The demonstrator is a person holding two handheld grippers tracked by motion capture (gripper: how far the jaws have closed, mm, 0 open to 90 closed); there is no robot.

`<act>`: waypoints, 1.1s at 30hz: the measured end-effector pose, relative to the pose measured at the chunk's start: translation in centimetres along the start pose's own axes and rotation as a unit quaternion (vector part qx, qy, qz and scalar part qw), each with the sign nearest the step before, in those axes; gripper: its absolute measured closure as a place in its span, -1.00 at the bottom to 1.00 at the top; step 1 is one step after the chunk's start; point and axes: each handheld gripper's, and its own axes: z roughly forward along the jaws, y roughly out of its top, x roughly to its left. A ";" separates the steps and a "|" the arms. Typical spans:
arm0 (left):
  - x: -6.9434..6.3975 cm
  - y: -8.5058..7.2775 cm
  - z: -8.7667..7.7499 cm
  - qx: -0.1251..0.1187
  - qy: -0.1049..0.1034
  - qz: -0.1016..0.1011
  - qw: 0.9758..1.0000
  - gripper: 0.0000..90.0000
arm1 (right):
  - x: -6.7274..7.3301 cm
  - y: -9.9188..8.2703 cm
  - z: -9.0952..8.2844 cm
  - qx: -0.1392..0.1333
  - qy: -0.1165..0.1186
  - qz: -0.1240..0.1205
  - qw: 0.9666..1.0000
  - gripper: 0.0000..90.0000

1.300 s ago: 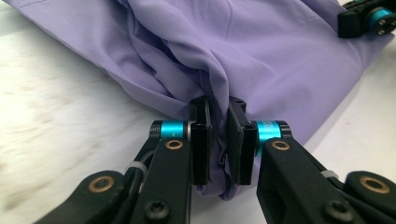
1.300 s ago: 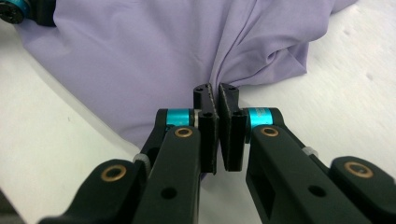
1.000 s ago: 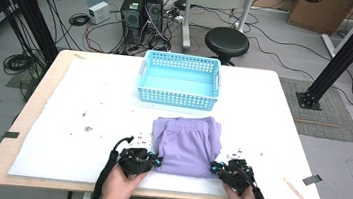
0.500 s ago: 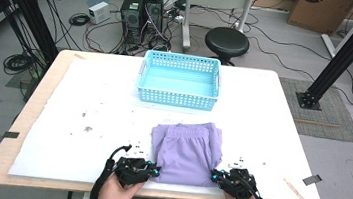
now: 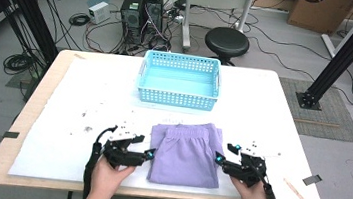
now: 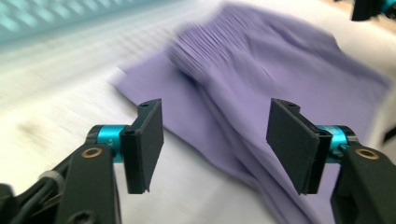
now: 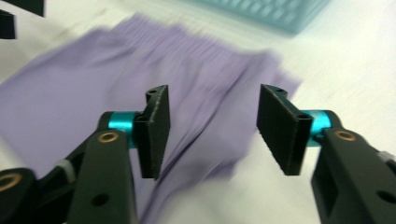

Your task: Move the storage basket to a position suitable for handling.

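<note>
While flat: one purple garment (image 5: 186,152), one basket (image 5: 179,81).

Shorts (image 5: 186,152) flat on table (image 5: 264,104), basket (image 5: 179,79) behind, grippers flanking

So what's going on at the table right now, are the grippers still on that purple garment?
No. A person holds a gripper in each hand at the near edge of the table. The folded purple shorts lie flat between them, below the empty blue basket. The left gripper and the right gripper have just been opening; both sets of jaws stand apart with nothing pinched, hovering at the garment's two sides.
</note>
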 end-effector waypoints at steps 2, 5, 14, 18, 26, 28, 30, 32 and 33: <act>1.1 0.7 0.1 -0.013 0.013 0.003 1.000 -0.21 | -0.7 0.7 0.1 -0.022 -0.015 -0.003 1.000 -0.01; 2.6 1.9 0.3 -0.018 0.044 0.012 0.999 -0.22 | -1.9 2.1 0.6 -0.040 -0.027 0.002 0.999 -0.02; 7.5 4.6 1.9 -0.041 0.090 -0.003 0.995 -0.22 | -4.9 6.0 5.0 -0.043 -0.036 0.023 0.998 -0.07; 10.6 5.0 3.2 -0.054 0.097 -0.026 0.993 -0.22 | -5.8 7.4 7.2 -0.032 -0.041 0.019 0.998 -0.08; 14.4 5.5 5.1 -0.065 0.078 -0.034 0.994 -0.26 | -7.9 8.9 10.6 -0.025 -0.048 0.031 0.998 -0.09; 15.0 6.2 5.4 -0.079 0.080 -0.031 0.993 -0.27 | -8.5 9.1 11.0 -0.032 -0.056 0.043 0.997 -0.09; 15.7 6.8 5.8 -0.080 0.070 -0.040 0.993 -0.31 | -9.1 9.4 11.4 -0.042 -0.055 0.063 0.996 -0.09; 16.3 7.1 6.4 -0.073 0.063 -0.048 0.994 -0.32 | -9.5 9.8 11.8 -0.041 -0.050 0.071 0.995 -0.08; 16.5 7.2 6.7 -0.069 0.061 -0.052 0.994 -0.32 | -9.6 10.1 12.3 -0.034 -0.051 0.072 0.996 -0.07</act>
